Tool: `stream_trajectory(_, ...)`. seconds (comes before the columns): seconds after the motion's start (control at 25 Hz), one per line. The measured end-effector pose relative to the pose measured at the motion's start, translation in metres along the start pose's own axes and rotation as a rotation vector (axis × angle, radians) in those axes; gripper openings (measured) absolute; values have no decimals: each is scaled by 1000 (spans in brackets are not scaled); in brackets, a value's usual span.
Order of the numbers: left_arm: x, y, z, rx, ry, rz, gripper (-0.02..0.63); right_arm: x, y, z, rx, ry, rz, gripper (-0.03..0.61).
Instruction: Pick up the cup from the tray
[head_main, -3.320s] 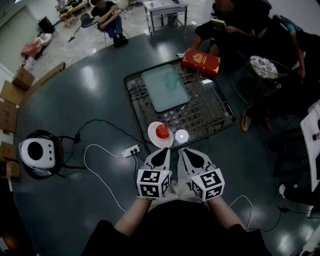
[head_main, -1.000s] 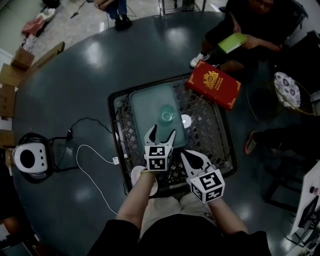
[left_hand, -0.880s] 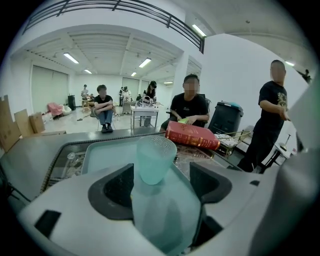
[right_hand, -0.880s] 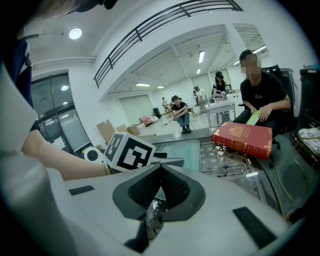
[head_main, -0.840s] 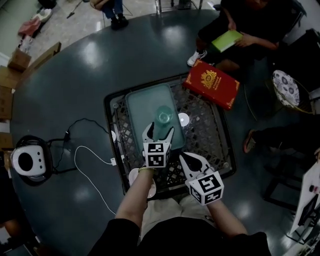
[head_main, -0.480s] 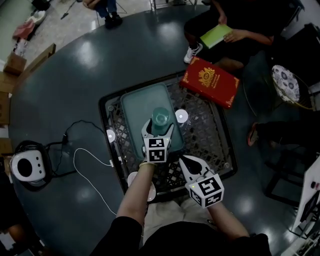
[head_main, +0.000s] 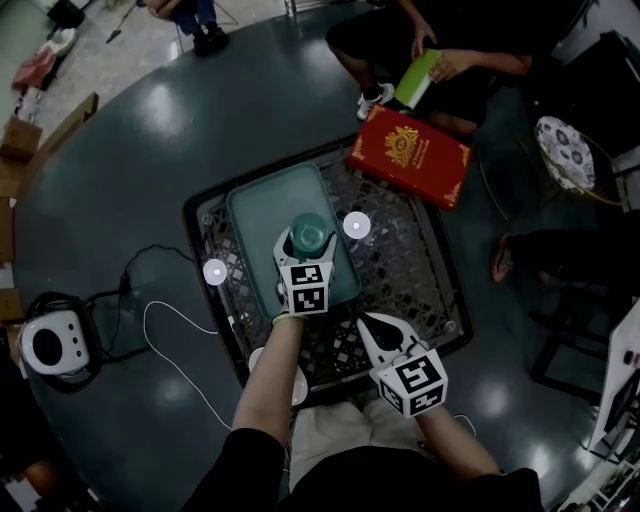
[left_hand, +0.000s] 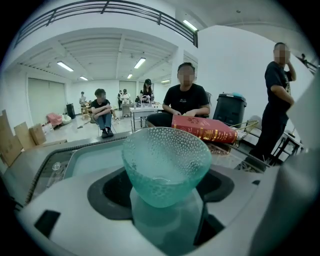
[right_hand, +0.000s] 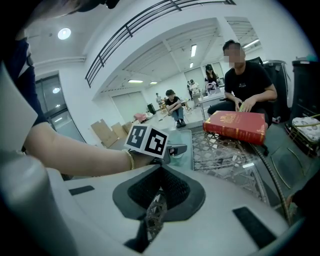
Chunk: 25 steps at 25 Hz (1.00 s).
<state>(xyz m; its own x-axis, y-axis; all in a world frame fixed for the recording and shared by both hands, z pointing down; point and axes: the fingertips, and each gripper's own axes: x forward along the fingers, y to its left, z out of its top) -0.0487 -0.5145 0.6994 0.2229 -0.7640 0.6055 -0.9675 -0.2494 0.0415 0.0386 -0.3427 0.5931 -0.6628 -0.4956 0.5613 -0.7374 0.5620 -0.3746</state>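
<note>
**Teal glass cup (head_main: 308, 230) sitting on the tray (head_main: 250, 215), left jaws standing wide around it**

Dimpled and see-through, the cup (left_hand: 166, 160) is standing upright on the pale green tray, right of the tray's middle. The tray itself is lying on a black mesh crate (head_main: 405, 270) on the dark round table (head_main: 150, 140).

The left gripper (head_main: 307, 246) is reaching over the near edge of the tray and pointing down at the cup. Its jaws have just been opening and are now standing wide, one on each side of the cup. In the left gripper view a gap is showing between the glass and each dark pad, so the left gripper (left_hand: 162, 175) is not pressing on anything.

The right gripper (head_main: 374, 326) is hanging over the near part of the crate, off the tray and well apart from the cup. Its jaws are lying together, and in the right gripper view only a thin slit is showing between them, with nothing clamped in the right gripper (right_hand: 157, 197).

A red book (head_main: 410, 155) is resting on the far right corner of the crate.
</note>
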Motion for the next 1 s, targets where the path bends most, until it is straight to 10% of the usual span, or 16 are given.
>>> stream_trajectory(1.0, -75, -22, 26, -10, -37, -14, 373, -22, 18, 21, -65, -75, -9, 9)
